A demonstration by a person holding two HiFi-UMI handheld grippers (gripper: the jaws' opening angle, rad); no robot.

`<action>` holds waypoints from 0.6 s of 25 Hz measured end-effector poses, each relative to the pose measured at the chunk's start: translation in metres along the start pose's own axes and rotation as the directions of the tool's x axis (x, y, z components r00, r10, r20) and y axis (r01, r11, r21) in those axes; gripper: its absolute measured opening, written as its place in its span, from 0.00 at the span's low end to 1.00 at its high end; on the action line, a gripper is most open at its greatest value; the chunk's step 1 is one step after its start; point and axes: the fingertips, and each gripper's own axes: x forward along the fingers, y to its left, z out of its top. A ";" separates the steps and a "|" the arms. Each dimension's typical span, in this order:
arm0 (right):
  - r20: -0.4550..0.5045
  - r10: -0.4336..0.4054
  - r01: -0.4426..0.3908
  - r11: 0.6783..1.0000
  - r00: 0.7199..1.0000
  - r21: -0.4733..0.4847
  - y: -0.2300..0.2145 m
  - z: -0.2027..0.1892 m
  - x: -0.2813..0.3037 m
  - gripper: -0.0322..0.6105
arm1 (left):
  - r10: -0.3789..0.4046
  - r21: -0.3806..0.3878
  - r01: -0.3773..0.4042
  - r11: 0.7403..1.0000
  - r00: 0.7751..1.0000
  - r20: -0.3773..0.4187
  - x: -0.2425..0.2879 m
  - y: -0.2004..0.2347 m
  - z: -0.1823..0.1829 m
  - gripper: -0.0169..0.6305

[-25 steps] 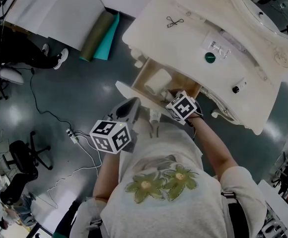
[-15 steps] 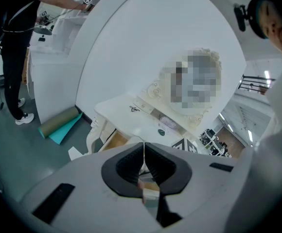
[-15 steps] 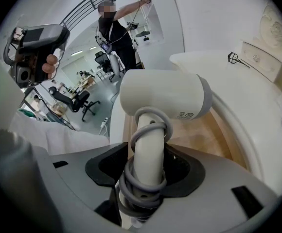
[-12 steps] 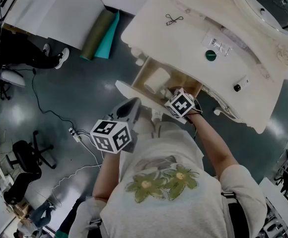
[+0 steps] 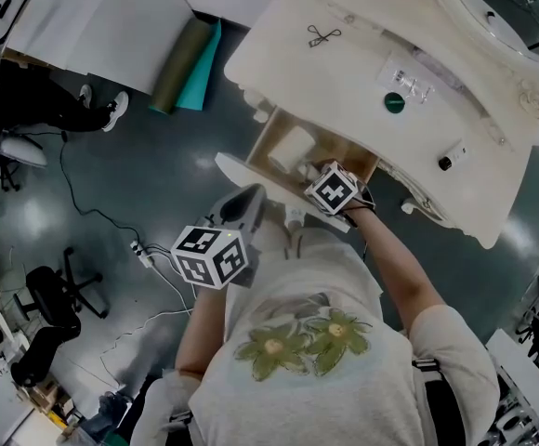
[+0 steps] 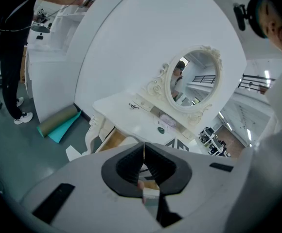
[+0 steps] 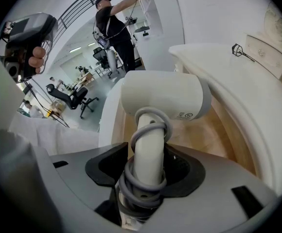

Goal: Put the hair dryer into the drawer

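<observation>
Your right gripper point(image 7: 149, 171) is clamped on the handle of the white hair dryer point(image 7: 163, 98). The grey cord point(image 7: 153, 118) is coiled round that handle, and the barrel sits over the wooden bottom of the open drawer point(image 7: 223, 130) in the vanity table point(image 5: 372, 45), though whether it touches yet can't be told. Lower it until the barrel rests flat, clear of the side walls, and only then let the jaws part so it neither drops nor rolls. Your left gripper point(image 6: 144, 159), jaws pressed together on nothing, hangs near your body, ready to push the drawer front.
</observation>
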 end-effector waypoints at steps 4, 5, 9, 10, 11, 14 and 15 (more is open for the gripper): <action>-0.008 -0.006 0.006 1.000 1.000 -0.005 -0.002 0.002 0.005 0.40 | 0.001 -0.004 -0.001 1.000 1.000 -0.004 0.002 0.005 0.001 0.05; -0.013 -0.006 0.006 1.000 1.000 -0.005 -0.002 0.002 0.006 0.40 | 0.001 -0.005 -0.001 1.000 1.000 -0.005 0.002 0.006 0.002 0.05; -0.030 -0.005 0.004 1.000 1.000 -0.008 -0.004 -0.001 0.013 0.40 | -0.001 -0.016 0.001 1.000 1.000 -0.001 0.005 0.009 0.004 0.05; -0.036 -0.010 0.010 1.000 0.999 -0.015 -0.006 -0.002 0.016 0.40 | -0.002 -0.019 0.002 1.000 1.000 0.000 0.006 0.010 0.004 0.05; -0.043 -0.015 0.014 1.000 0.999 -0.020 -0.008 -0.003 0.018 0.40 | -0.001 -0.020 0.001 1.000 1.000 0.001 0.006 0.011 0.004 0.05; -0.064 -0.019 0.018 1.000 0.998 -0.021 -0.011 -0.008 0.025 0.40 | 0.005 -0.021 -0.005 1.000 1.000 0.002 0.007 0.013 0.004 0.05; -0.070 -0.024 0.022 0.999 0.997 -0.024 -0.012 -0.008 0.027 0.40 | 0.007 -0.024 -0.007 1.000 1.000 0.002 0.006 0.014 0.004 0.05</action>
